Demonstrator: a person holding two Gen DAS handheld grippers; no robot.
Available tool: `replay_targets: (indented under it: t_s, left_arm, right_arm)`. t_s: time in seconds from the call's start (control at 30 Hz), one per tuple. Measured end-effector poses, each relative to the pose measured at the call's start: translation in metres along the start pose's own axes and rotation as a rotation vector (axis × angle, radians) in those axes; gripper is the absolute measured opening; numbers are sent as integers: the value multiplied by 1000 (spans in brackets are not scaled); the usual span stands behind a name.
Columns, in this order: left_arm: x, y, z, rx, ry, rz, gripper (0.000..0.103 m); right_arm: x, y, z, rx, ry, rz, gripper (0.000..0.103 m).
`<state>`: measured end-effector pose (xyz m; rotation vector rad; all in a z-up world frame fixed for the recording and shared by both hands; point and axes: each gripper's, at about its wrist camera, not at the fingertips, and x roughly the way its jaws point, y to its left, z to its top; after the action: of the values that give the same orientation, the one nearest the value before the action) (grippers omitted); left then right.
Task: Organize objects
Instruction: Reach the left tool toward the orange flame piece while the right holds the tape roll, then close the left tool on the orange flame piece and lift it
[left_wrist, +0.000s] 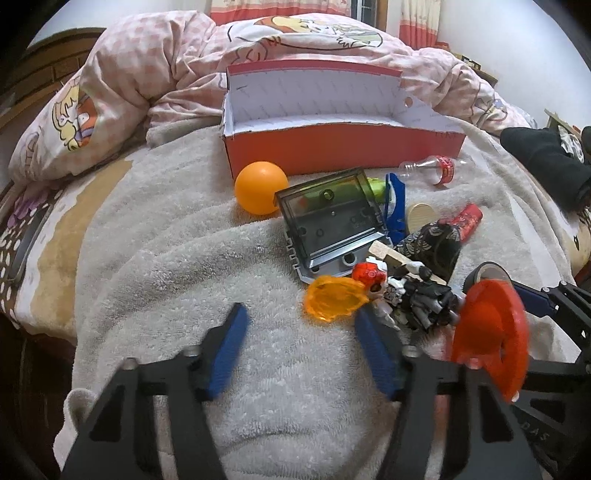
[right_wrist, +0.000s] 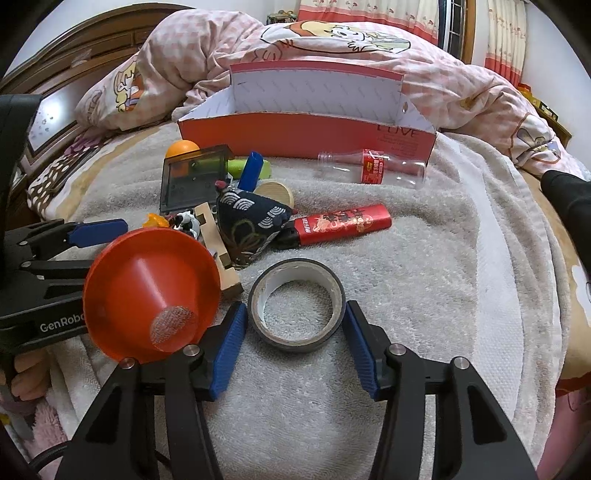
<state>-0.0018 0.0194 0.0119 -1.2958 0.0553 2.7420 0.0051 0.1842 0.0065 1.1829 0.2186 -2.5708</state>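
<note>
Two grippers over a terry towel (right_wrist: 424, 258): right gripper (right_wrist: 295, 325) half-open, ribbed blue pads flanking, perhaps touching, a tape roll (right_wrist: 295, 306); left gripper (left_wrist: 299, 328) apart, empty, beside a red plastic funnel (right_wrist: 147, 295).

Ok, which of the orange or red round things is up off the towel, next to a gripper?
The red funnel, raised beside the right gripper. The orange ball lies on the towel by the box.
</note>
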Motion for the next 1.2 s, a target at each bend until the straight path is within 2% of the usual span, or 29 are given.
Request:
replay_targets:
  t_s: [0.07, 0.17, 0.4, 0.9, 1.03, 1.2]
  left_arm:
    - [-3, -1, -1, 8, -2, -8, 40]
    - [-6, -3, -3, 19, -4, -16, 33]
    - [-9, -1, -6, 9, 2, -74, 32]
    - [-5, -5, -4, 24, 4, -51, 35]
    - [-9, -8, -5, 40, -7, -38, 20]
    - [-16, -5, -4, 32, -29, -23, 17]
  right_arm:
    - [-1, -1, -1, 4, -4, -1, 50]
    - [-2, -2, -1, 9, -9, 3, 50]
    - [-8, -5, -1, 21, -32, 20, 50]
    - [-11, -3, -3, 20, -40, 26, 50]
    - [-12, -5, -3, 29, -41, 27, 50]
    - [-13, -5, -2, 29, -44, 25, 50]
